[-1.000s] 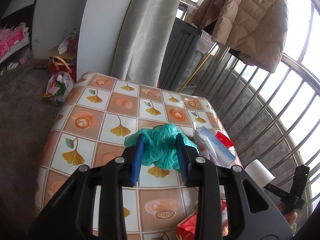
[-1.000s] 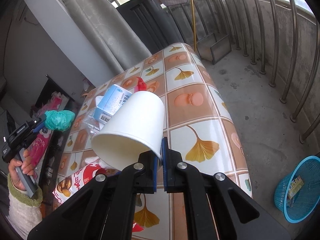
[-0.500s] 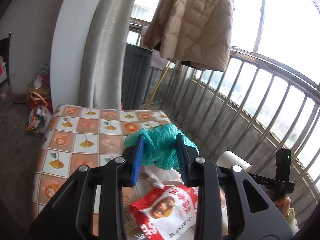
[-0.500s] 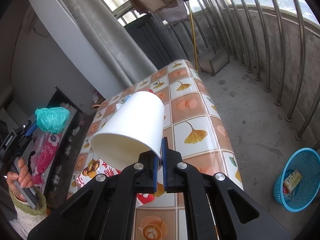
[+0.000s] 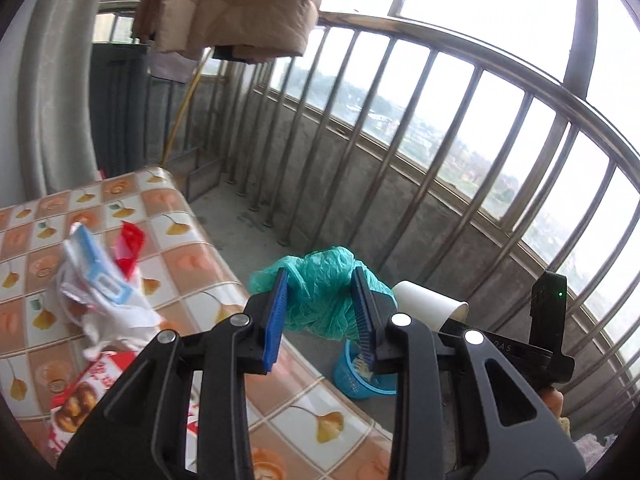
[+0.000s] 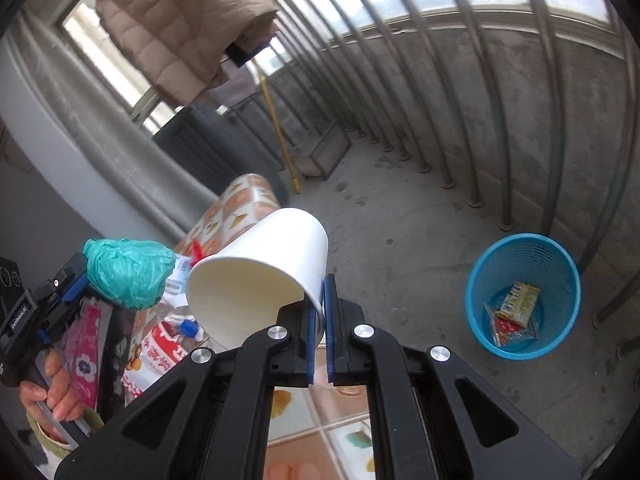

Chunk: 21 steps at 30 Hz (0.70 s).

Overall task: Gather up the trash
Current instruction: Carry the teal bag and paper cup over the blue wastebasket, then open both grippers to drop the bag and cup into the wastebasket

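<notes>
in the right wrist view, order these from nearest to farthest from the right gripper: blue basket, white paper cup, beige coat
1. white paper cup: its rim is pinched in the right gripper, mouth tilted toward the camera.
2. blue basket: on the concrete floor to the right, by the railing, with wrappers inside.
3. beige coat: hanging high at the upper left, beyond the table.

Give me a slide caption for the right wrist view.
Right gripper pinching a white paper cup's rim, blue wastebasket on the floor beyond.
</notes>
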### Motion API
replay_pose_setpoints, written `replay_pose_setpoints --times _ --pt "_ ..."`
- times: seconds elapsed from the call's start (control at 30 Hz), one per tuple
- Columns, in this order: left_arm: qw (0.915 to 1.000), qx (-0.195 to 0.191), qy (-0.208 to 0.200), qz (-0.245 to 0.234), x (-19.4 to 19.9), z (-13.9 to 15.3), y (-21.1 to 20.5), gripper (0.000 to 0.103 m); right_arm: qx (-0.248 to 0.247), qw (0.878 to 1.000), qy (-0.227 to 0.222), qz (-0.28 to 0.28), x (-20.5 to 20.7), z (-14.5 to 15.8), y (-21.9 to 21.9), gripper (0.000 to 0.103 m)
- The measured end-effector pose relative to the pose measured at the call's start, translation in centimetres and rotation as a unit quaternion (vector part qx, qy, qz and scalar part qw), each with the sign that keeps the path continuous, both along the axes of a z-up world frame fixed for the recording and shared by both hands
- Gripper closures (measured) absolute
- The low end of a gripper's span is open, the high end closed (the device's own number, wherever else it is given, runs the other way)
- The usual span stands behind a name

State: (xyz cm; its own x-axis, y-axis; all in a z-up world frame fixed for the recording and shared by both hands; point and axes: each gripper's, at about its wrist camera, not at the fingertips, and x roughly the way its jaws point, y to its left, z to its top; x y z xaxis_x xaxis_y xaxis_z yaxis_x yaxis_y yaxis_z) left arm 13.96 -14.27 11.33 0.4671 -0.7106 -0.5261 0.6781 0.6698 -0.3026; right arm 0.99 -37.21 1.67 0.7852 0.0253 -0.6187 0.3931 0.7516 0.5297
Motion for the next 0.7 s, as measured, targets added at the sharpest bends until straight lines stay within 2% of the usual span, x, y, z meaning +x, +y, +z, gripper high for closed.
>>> replay_pose_setpoints --times 0.17,0.33,0.47,0.6,0.7 --pt "0.9958 0.05 0.038 -0.067 -0.1 -3.9 -9.6 0.074 0.034 0.994 0.032 -0.1 -4.1 -3.8 -6.0 0.099" --pt "0.983 0.117 0.077 -0.119 -0.1 -9.2 -18.8 0.073 0.085 0.98 0.075 -0.163 -6.4 -9.3 -11.3 0.099" --pt "0.9718 0.157 0.109 -0.138 0.2 -13.3 -25.0 0.073 0.123 0.966 0.102 -0.204 -7.4 -13.9 -14.2 0.099" --pt "0.9637 0.182 0.121 -0.153 0.7 -16.5 -30.0 0.072 0.143 0.956 0.114 -0.231 -7.0 -17.2 -16.6 0.098" --pt "0.9572 0.194 0.141 -0.162 1.3 -19.0 -32.9 0.061 0.151 0.947 0.133 -0.25 -6.3 -20.5 -18.8 0.094"
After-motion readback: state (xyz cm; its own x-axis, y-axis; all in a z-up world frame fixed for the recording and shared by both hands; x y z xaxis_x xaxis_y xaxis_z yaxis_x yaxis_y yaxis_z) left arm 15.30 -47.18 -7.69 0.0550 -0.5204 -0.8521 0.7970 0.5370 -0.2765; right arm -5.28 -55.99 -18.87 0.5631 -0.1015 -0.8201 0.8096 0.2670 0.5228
